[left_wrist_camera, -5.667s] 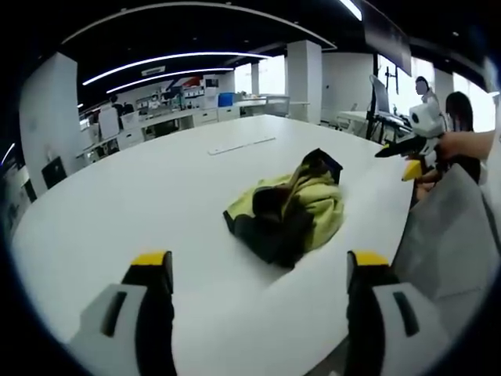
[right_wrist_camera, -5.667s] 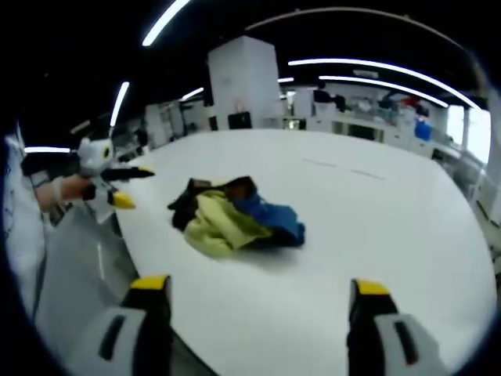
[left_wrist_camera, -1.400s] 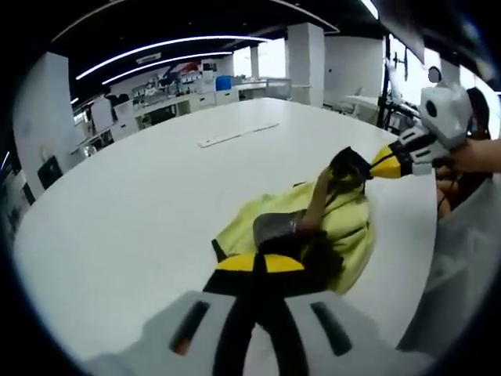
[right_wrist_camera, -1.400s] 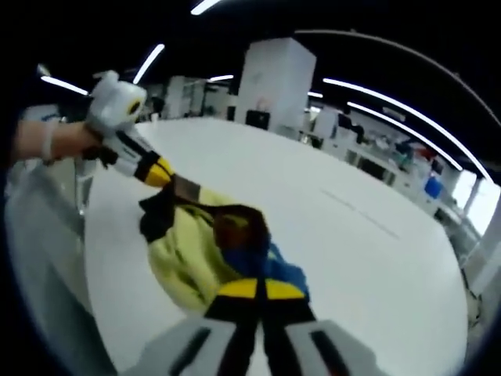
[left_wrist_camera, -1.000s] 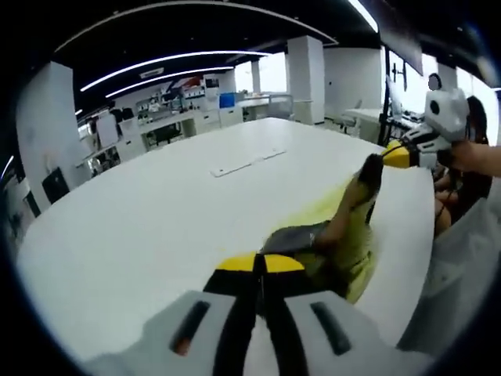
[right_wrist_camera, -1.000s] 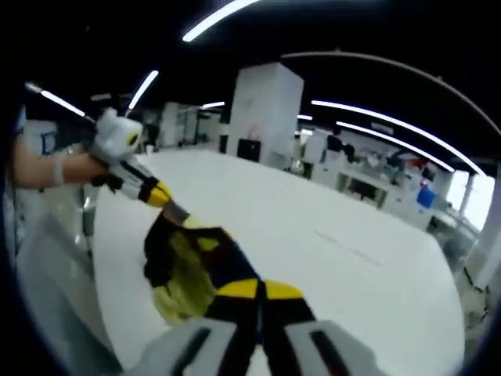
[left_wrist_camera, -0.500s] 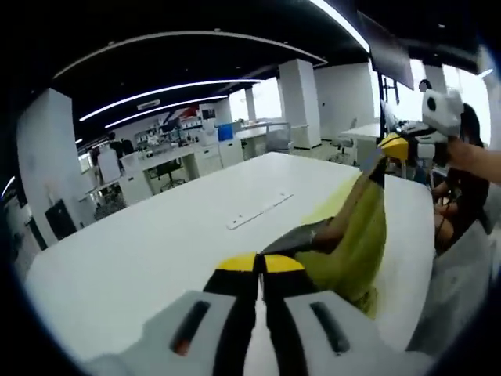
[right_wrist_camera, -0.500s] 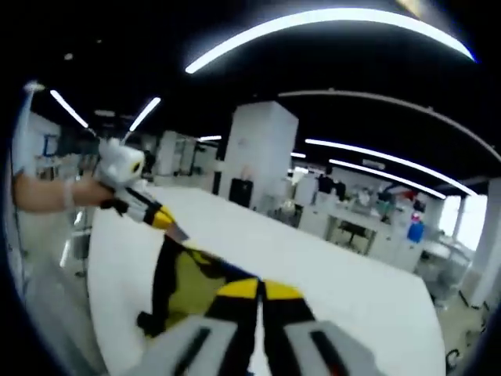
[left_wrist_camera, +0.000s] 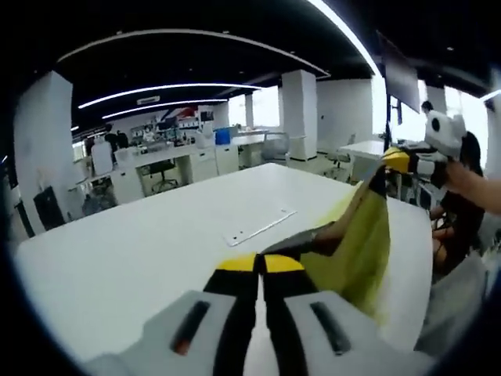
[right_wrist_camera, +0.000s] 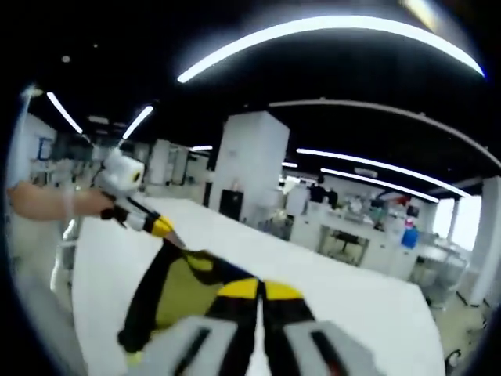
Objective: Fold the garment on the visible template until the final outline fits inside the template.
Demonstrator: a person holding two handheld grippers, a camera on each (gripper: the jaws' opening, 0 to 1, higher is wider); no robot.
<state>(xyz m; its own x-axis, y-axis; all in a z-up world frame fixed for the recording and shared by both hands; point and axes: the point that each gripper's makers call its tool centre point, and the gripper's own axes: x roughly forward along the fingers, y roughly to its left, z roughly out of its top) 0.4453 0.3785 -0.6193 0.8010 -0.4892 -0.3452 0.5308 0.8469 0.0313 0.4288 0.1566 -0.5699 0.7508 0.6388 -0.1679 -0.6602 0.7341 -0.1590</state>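
Above the white table (left_wrist_camera: 141, 243), both grippers' fingers pinch the garment (left_wrist_camera: 356, 251).

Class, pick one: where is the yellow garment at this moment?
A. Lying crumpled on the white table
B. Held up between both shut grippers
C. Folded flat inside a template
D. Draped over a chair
B: the garment hangs stretched between the left gripper and the right gripper, both shut on it, above the table.
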